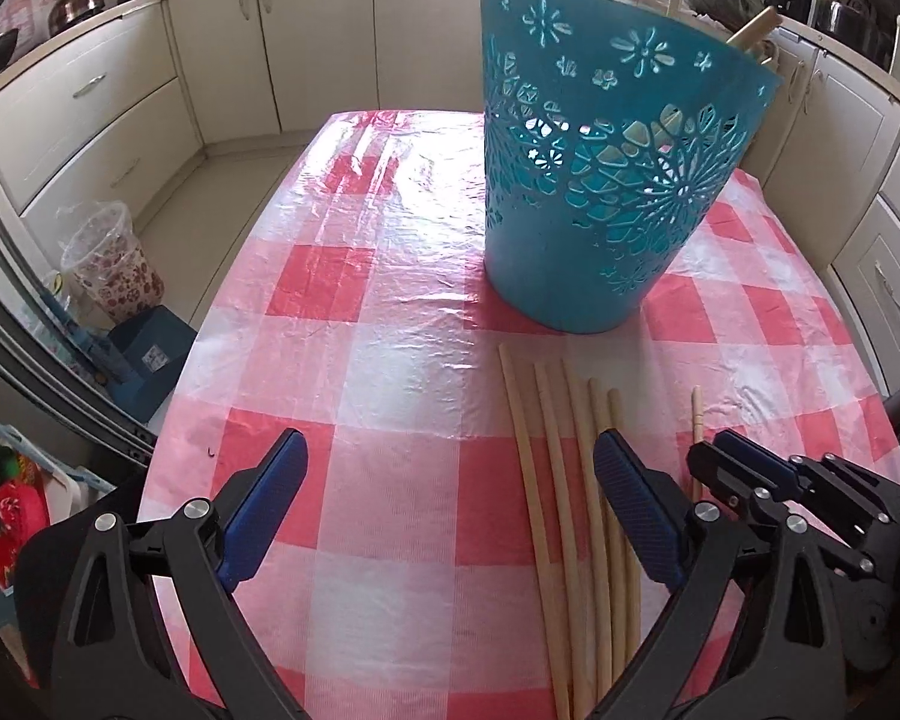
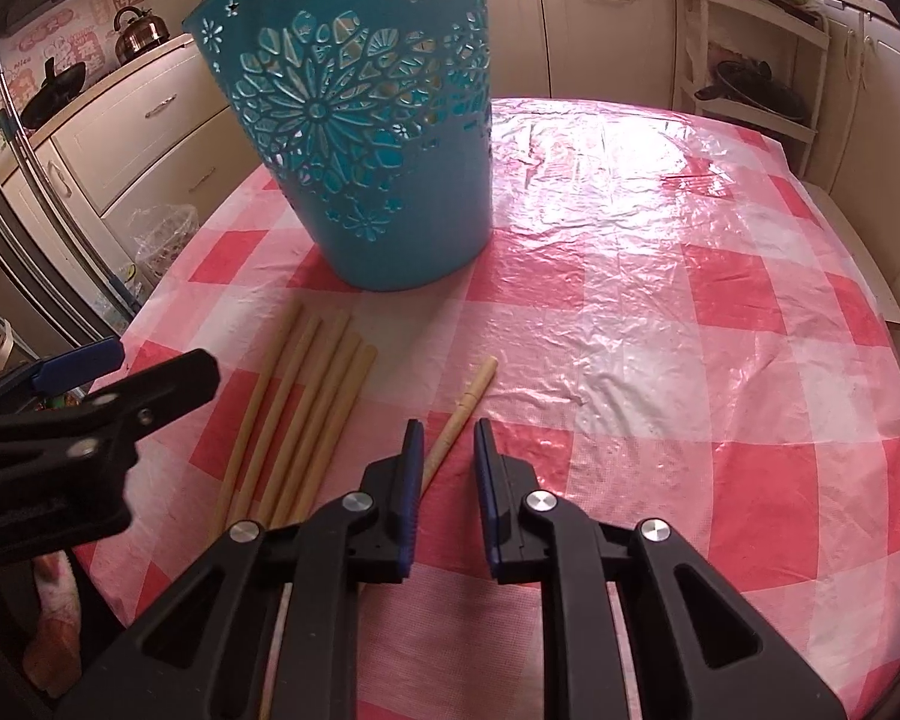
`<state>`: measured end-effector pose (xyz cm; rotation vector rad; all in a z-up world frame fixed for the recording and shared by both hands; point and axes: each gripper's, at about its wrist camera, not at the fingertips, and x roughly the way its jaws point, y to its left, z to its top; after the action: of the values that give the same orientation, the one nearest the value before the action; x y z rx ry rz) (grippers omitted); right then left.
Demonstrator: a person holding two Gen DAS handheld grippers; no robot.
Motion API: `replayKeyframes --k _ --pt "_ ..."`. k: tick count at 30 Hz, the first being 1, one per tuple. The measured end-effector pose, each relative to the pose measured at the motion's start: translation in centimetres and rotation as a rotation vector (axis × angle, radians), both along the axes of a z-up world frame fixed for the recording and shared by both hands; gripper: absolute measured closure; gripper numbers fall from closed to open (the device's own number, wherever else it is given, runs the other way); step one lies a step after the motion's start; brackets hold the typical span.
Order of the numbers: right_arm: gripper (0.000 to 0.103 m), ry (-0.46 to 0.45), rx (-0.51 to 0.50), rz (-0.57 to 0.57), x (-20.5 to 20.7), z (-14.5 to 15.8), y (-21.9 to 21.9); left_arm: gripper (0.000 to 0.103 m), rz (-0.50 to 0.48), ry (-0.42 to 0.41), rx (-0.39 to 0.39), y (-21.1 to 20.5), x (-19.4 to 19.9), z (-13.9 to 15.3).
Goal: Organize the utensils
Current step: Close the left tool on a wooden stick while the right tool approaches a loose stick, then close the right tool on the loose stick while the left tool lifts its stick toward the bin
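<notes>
A: What is carried by the table?

B: A red-and-white checked plastic tablecloth is spread over it. A teal plastic basket with cut-out flower patterns is stood upright toward the far edge. A pale wooden handle is seen poking above its rim.

A: And the utensils?

B: 5 long pale wooden sticks are laid side by side on the cloth, between the basket and the near edge, their far tips just short of the basket's base. 1 more wooden stick, with a notched end, is laid apart from the bundle, on its right.

A: How are the tongs held?

B: The left gripper is spread wide above the cloth; its right finger is seen over the bundle, but nothing is gripped. The right gripper is drawn narrow, with a small gap left between its blue pads. The lone stick is seen just beyond its left fingertip and runs under that finger; it is not clamped.

A: Are both grippers seen together?

B: Yes. Each is caught at the side of the other's view, near the sticks.
</notes>
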<state>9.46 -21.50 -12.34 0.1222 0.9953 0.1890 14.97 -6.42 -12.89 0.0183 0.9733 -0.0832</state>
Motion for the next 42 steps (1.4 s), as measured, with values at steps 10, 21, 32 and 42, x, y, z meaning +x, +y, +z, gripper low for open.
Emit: replayKeyframes --k 10,21,32,42 --pt "0.085 -0.001 0.011 -0.015 0.0 0.0 -0.7 0.019 0.024 0.049 0.08 -0.9 2.6 -2.5" --pt "0.088 -0.011 -0.006 -0.042 0.2 -0.1 -1.2 0.086 -0.167 0.016 0.021 -2.6 2.4 -2.2" --pt "0.086 0.0 0.027 -0.09 0.5 0.0 -2.6 0.097 -0.17 0.043 -0.094 1.0 2.3 -2.2" --pt "0.098 -0.018 -0.101 0.102 0.8 0.5 1.0 0.098 -0.156 0.042 -0.125 1.8 2.1 -2.0"
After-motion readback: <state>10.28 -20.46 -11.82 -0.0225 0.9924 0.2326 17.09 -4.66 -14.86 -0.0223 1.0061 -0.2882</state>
